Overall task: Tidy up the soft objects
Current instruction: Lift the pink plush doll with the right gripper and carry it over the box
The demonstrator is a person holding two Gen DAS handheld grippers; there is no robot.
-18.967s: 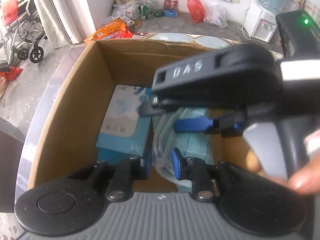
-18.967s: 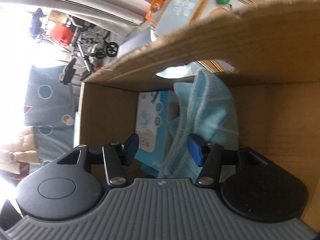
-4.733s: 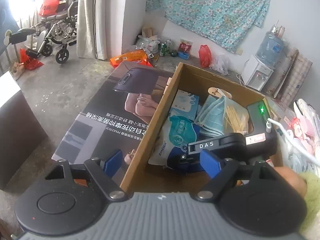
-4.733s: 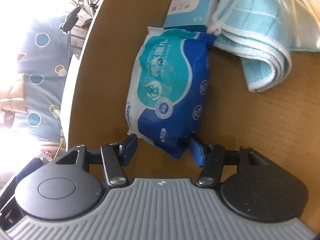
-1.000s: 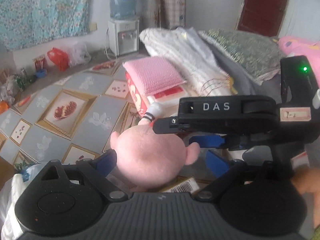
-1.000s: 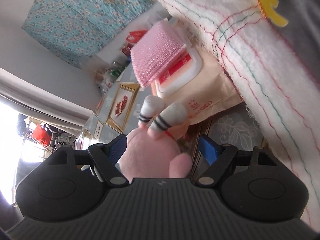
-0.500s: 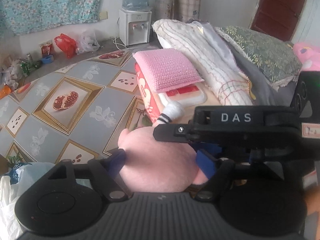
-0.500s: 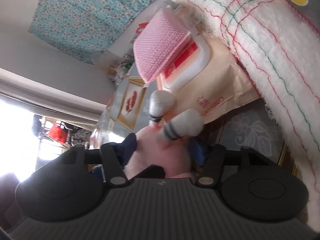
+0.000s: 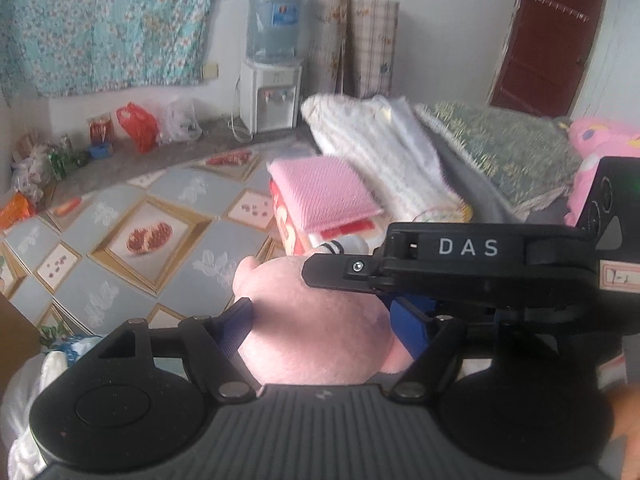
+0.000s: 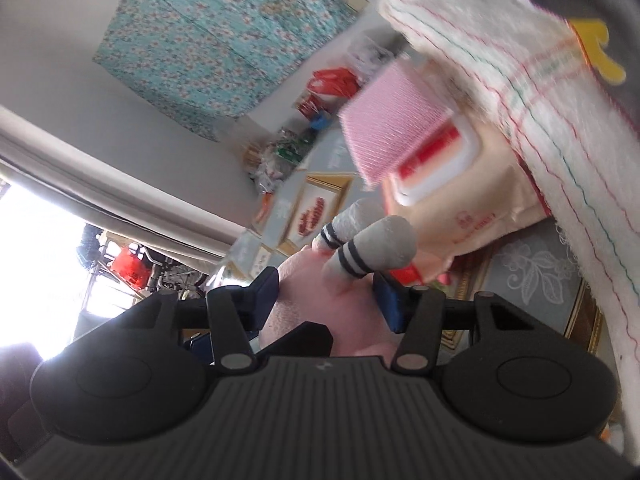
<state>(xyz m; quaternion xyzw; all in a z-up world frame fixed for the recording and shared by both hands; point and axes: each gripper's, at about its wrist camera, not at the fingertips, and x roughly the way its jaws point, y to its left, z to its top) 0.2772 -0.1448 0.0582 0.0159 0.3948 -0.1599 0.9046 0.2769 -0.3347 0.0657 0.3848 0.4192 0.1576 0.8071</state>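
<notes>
Both grippers clamp one pink plush toy (image 9: 320, 328). The left gripper (image 9: 324, 326) has its blue pads pressed into the toy's round body. The right gripper (image 10: 326, 298) squeezes it too, and the toy's grey striped feet (image 10: 376, 248) stick out past its jaws.

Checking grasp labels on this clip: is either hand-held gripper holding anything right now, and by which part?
Both hold the pink plush toy: the left hand-held gripper squeezes its round body, the right hand-held gripper grips the same body just below its striped legs.
</notes>
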